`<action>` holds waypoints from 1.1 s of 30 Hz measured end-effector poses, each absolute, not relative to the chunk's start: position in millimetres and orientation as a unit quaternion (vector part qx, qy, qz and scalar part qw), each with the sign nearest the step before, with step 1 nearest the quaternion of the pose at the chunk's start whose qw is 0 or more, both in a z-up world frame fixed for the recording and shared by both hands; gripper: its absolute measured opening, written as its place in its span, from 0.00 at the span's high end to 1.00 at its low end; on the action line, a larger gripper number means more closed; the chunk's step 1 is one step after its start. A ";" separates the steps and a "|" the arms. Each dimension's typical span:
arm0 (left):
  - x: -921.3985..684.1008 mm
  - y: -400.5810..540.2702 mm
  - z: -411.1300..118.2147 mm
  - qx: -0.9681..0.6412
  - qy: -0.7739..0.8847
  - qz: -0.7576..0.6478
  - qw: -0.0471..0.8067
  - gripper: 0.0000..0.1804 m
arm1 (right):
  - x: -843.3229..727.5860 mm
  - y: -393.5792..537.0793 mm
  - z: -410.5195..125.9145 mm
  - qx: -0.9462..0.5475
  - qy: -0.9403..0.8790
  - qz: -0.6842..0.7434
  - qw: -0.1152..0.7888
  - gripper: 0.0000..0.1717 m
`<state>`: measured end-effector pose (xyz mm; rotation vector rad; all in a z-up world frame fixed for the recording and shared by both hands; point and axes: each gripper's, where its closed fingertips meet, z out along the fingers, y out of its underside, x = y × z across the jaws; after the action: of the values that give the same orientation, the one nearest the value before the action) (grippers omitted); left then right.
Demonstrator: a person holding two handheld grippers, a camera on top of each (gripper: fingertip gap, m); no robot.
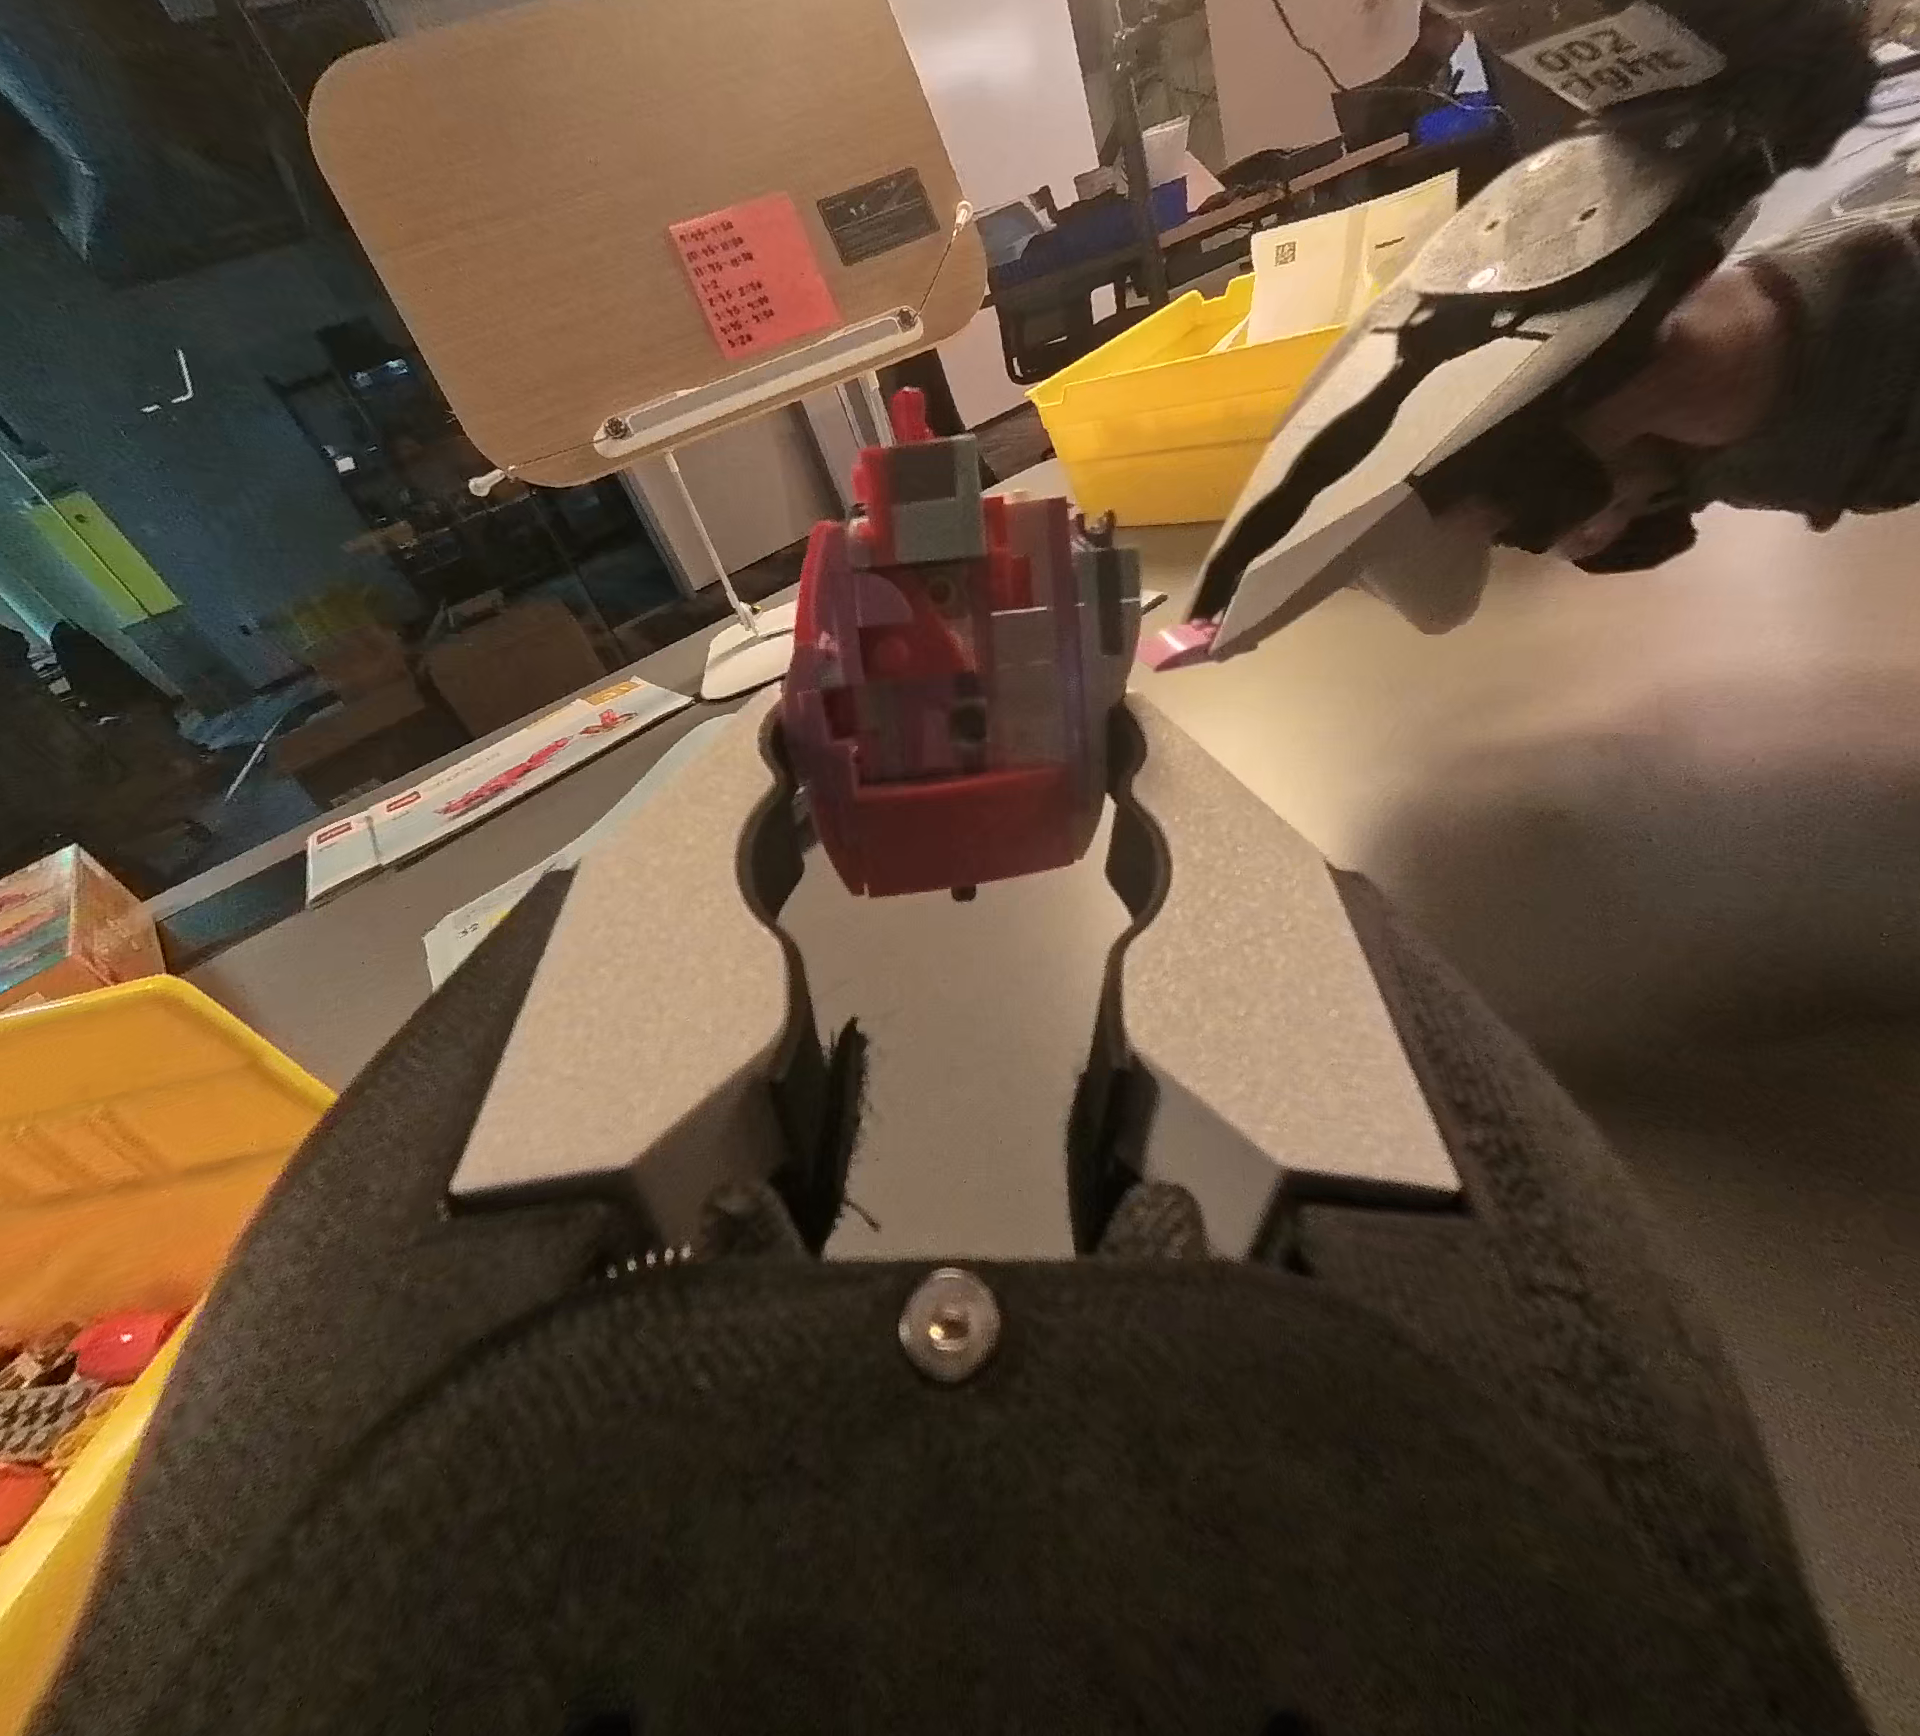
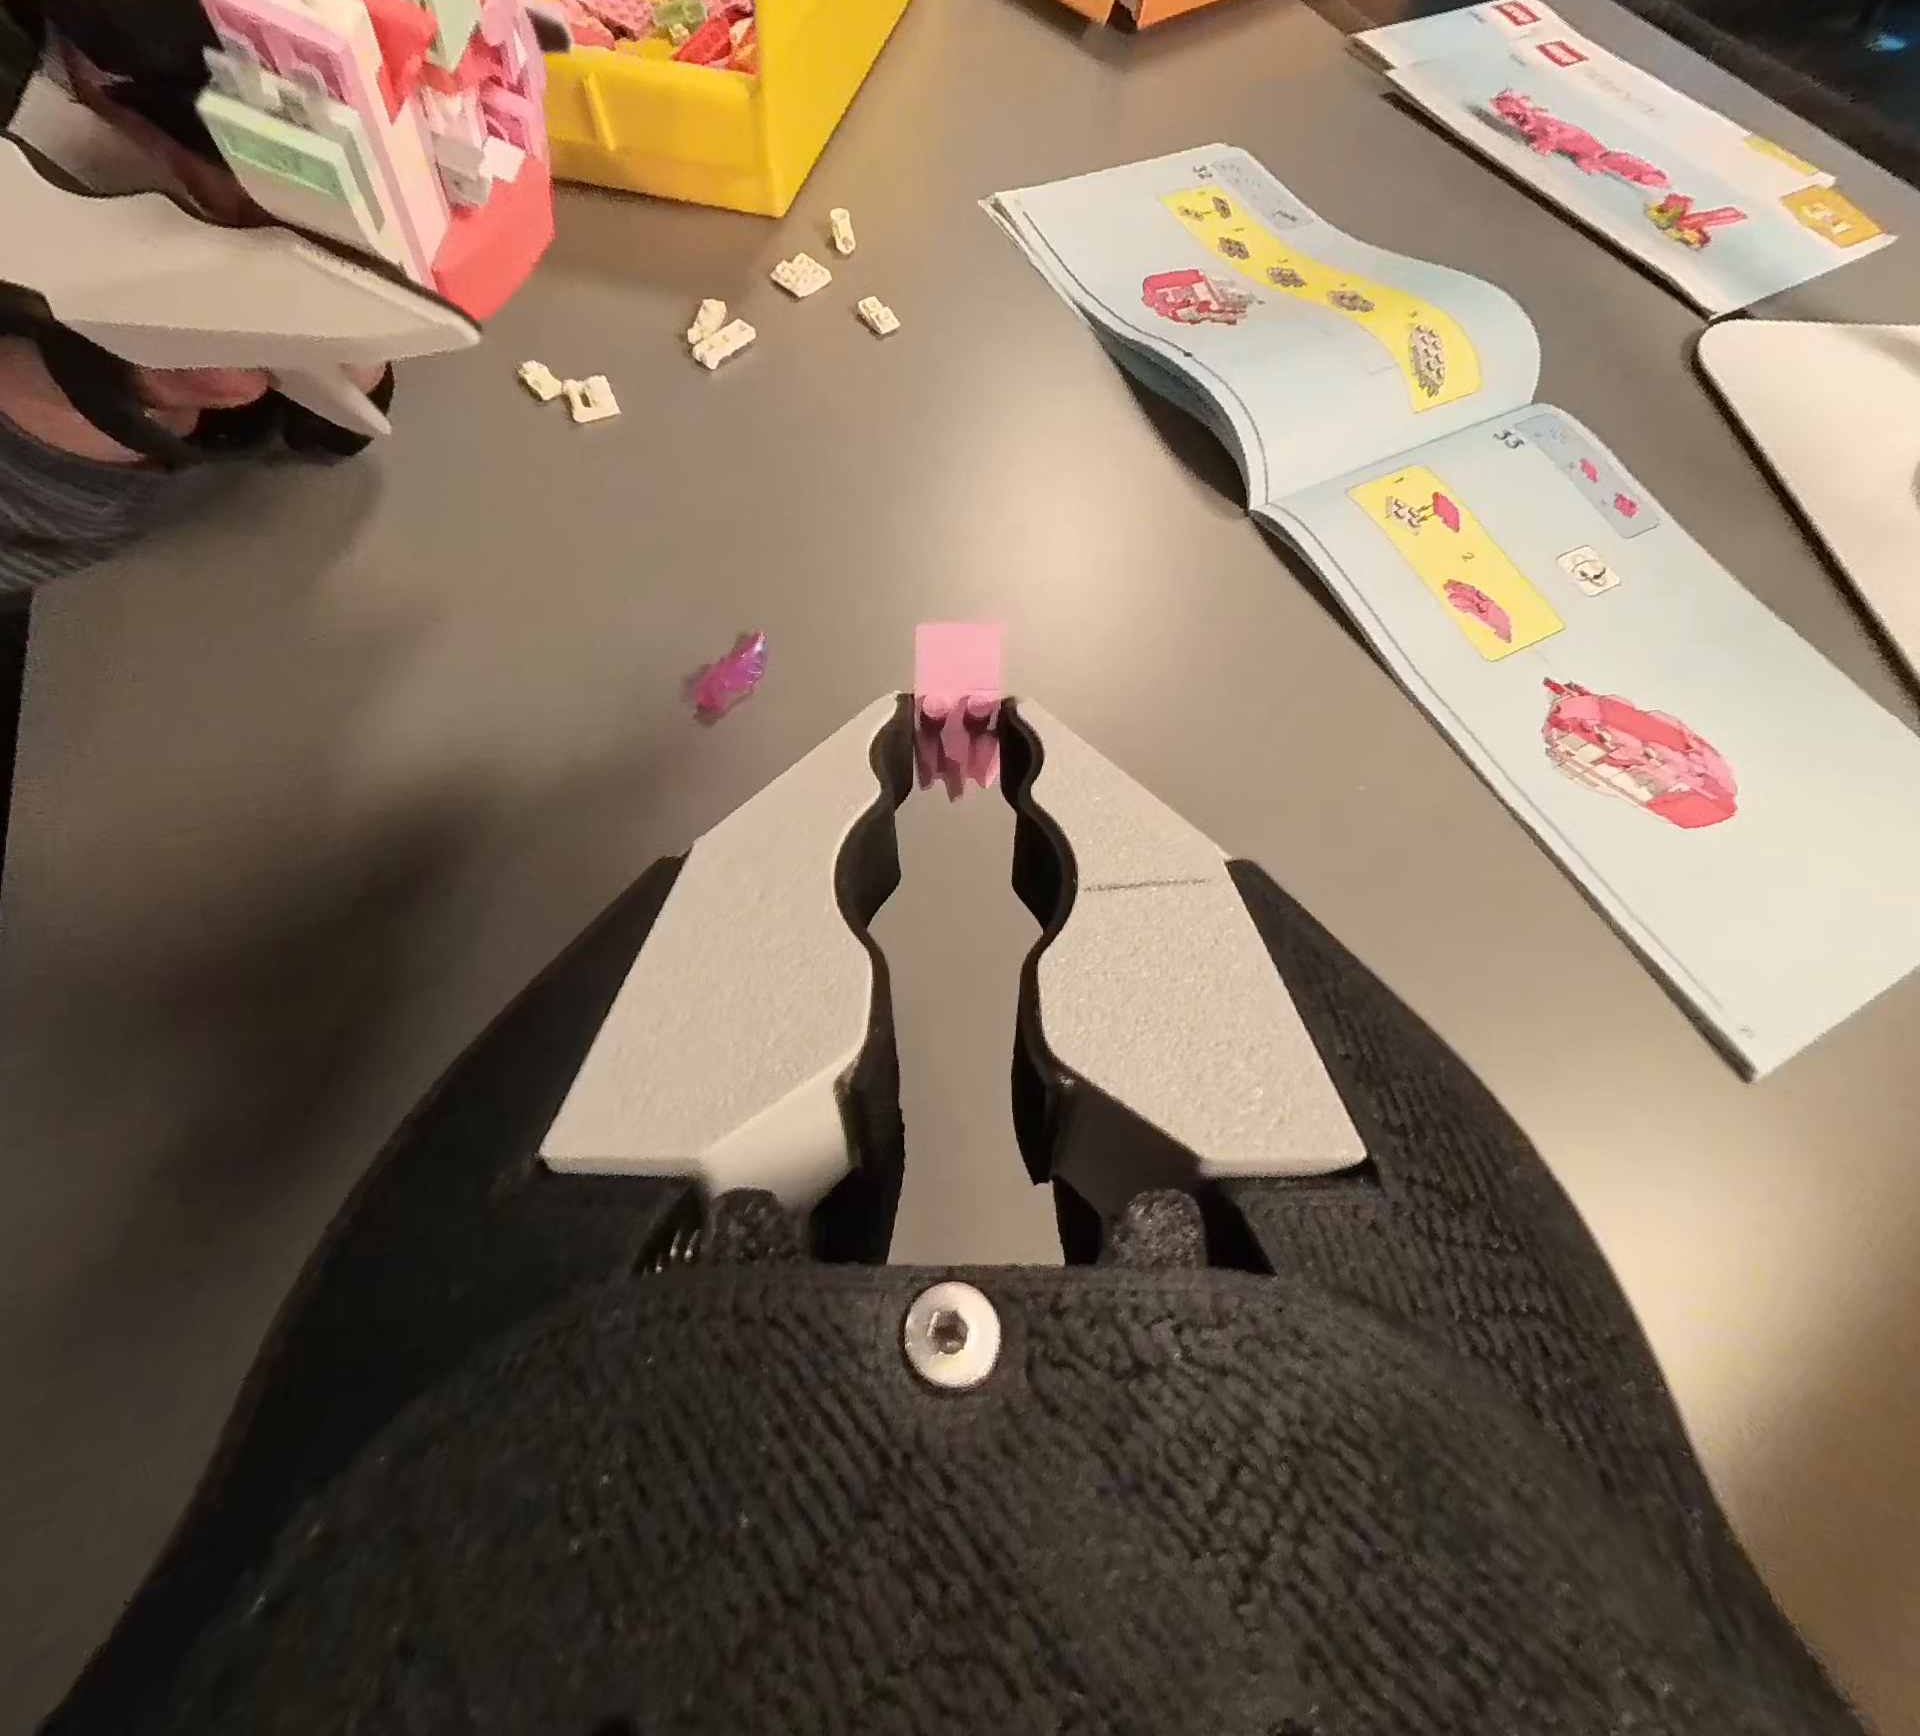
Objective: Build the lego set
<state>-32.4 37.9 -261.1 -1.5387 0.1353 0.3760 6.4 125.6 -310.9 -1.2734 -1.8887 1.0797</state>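
Above the grey table [image 2: 416, 751], my left gripper [image 1: 940, 782] clamps the brick model [image 1: 940, 710]; my right gripper [image 2: 956, 730] pinches a pink brick [image 2: 958, 699], apparently just lifted, needing careful alignment to the model.

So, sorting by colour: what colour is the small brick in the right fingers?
Pale pink brick; clearest in the right wrist view.
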 end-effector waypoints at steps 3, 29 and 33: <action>-34.6 36.7 -258.9 -0.688 0.057 0.176 0.702 0.68 | 6.7 120.8 -310.0 -0.493 -0.704 0.414 0.299 0.92; -14.0 29.6 -227.7 -0.619 0.020 0.281 0.733 0.68 | 5.3 16.2 -193.7 -0.454 -0.675 0.539 0.217 0.92; -12.5 29.7 -226.5 -0.616 0.021 0.286 0.733 0.69 | 8.4 15.2 -196.4 -0.461 -0.691 0.515 0.211 0.92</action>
<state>-12.5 29.7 -226.5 -1.3558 0.0457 0.6293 8.4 15.2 -196.4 -1.2824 -1.9205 1.4315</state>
